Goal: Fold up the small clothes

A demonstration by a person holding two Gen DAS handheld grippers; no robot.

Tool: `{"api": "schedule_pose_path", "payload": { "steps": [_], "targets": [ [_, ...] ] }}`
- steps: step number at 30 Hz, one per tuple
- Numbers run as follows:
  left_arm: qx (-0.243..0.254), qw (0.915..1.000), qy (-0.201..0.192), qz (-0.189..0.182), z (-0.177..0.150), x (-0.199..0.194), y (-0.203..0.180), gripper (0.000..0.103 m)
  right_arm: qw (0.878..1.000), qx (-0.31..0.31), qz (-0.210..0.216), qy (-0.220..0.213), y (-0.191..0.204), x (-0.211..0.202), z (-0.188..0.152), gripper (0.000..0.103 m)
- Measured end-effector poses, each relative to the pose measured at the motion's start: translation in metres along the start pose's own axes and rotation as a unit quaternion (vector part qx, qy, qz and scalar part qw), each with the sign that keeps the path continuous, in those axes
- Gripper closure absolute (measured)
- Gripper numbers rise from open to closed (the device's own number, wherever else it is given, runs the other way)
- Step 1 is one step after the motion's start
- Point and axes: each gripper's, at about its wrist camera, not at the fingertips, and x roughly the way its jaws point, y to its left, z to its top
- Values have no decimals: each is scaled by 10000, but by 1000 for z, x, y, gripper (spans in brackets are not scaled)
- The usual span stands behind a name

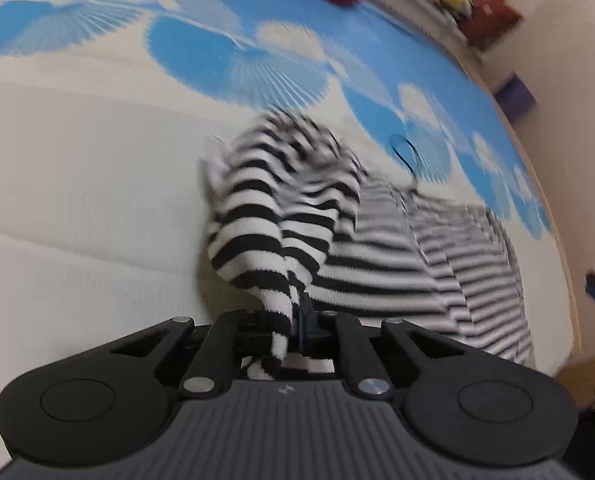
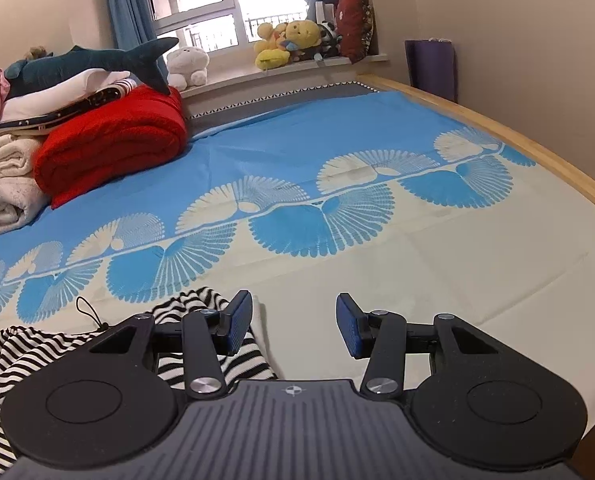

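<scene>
Striped garment (image 1: 317, 240) trails away from the clamped left claw (image 1: 293, 320).

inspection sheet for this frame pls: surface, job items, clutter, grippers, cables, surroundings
Surface: bed sheet, cream in the near part, blue beyond a fan-pattern border.
Job's things: black-and-white striped garment, bunched and unfolded, one end lifted; a thin black cord loop lies by it.
Clutter: red blanket and a pile of pale folded fabrics at the far left of the bed, shark plush on top.
Grippers: left gripper shut on the striped garment; right gripper open, holding nothing, over the sheet beside the garment.
Cables: nothing seen.
Surroundings: window sill with plush toys, blue curtains, purple bag by the wall.
</scene>
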Motion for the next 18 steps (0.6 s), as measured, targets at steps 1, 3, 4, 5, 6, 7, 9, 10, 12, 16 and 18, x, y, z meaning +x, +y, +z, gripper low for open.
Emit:
{"api": "schedule_pose_path", "payload": {
  "steps": [1, 3, 4, 5, 6, 7, 9, 10, 12, 16, 18],
  "targets": [
    [-137, 9999, -39, 45, 0, -6, 6, 94, 10000, 12, 15, -9, 2, 0, 0, 55],
    [-255, 9996, -2, 112, -3, -12, 12, 94, 10000, 18, 40, -22, 5, -1, -1, 55],
    [-269, 9996, 46, 93, -4, -13, 14, 94, 10000, 10, 56, -26, 6, -2, -1, 55],
    [-281, 9995, 111, 54, -5, -13, 14, 93, 10000, 5, 72, -25, 7, -2, -1, 55],
    [-314, 9993, 197, 4, -5, -12, 15, 88, 10000, -6, 86, -23, 7, -3, -2, 55],
    [-399, 9988, 274, 1, -5, -11, 16, 81, 10000, -16, 90, -25, 7, -4, -2, 55],
    [-587, 9977, 321, 88, -3, -9, 23, 39, 10000, -2, 84, -24, 5, -5, -2, 55],
    [-700, 9970, 318, 131, -3, -9, 28, 32, 10000, 22, 82, -23, 3, -6, -2, 55],
    [-888, 9952, 382, 151, -1, -5, 38, 27, 9999, 77, 75, -24, -2, -8, -2, 55],
    [-1158, 9906, 731, 62, 0, 13, 53, 27, 9999, 47, 90, -4, -9, -9, -3, 55],
    [-1072, 9896, 955, 115, 0, 27, 54, 27, 10000, 21, 87, 0, -12, -9, -3, 55]
  ]
}}
